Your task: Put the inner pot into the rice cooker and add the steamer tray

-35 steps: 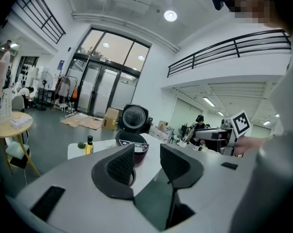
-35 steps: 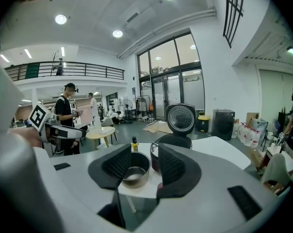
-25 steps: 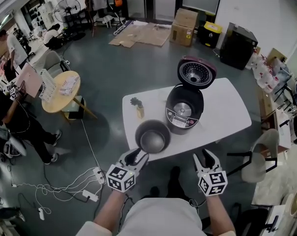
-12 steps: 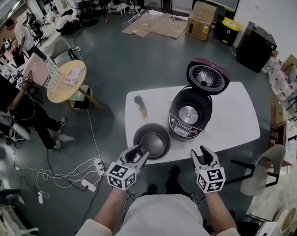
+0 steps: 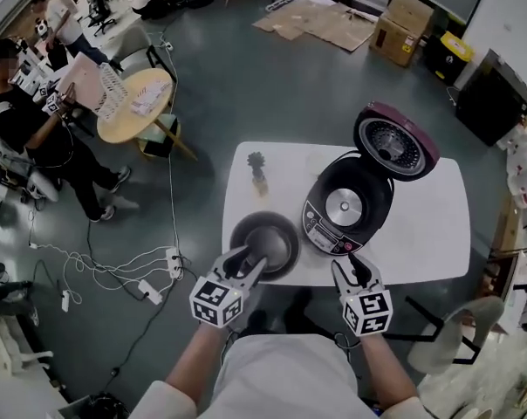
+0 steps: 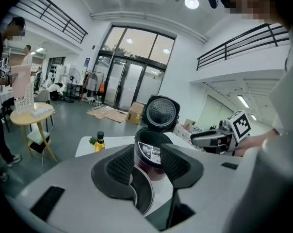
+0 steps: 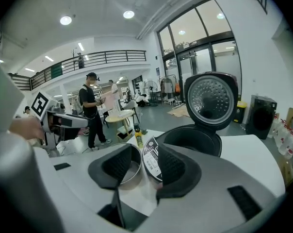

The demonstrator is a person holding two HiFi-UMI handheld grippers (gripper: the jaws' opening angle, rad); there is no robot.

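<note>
Seen from the head view, I hold both grippers low in the frame, at the near edge of the white table. My left gripper sits lower centre-left, its jaws standing apart and clamped on nothing. Its tips reach the near rim of the inner pot. In the left gripper view that rim curves through the gap between the ribbed pads, and I cannot tell whether pad and rim touch.

The inner pot stands upright and empty on the table at the centre of the frame, just left of the rice cooker and outside it. The cooker's lid is raised toward the upper right. Its open well shows only the round plate at the bottom.

My right gripper hangs lower centre-right, its jaws apart and holding nothing. It points at the cooker's front panel from just short of it. In the right gripper view the gap frames that panel and a slice of the pot's rim.

A small bottle stands behind the pot, toward the table's upper left. Beyond it a round wooden table fills the upper left, and a person stands at the left edge. White cables trail across the grey floor.
</note>
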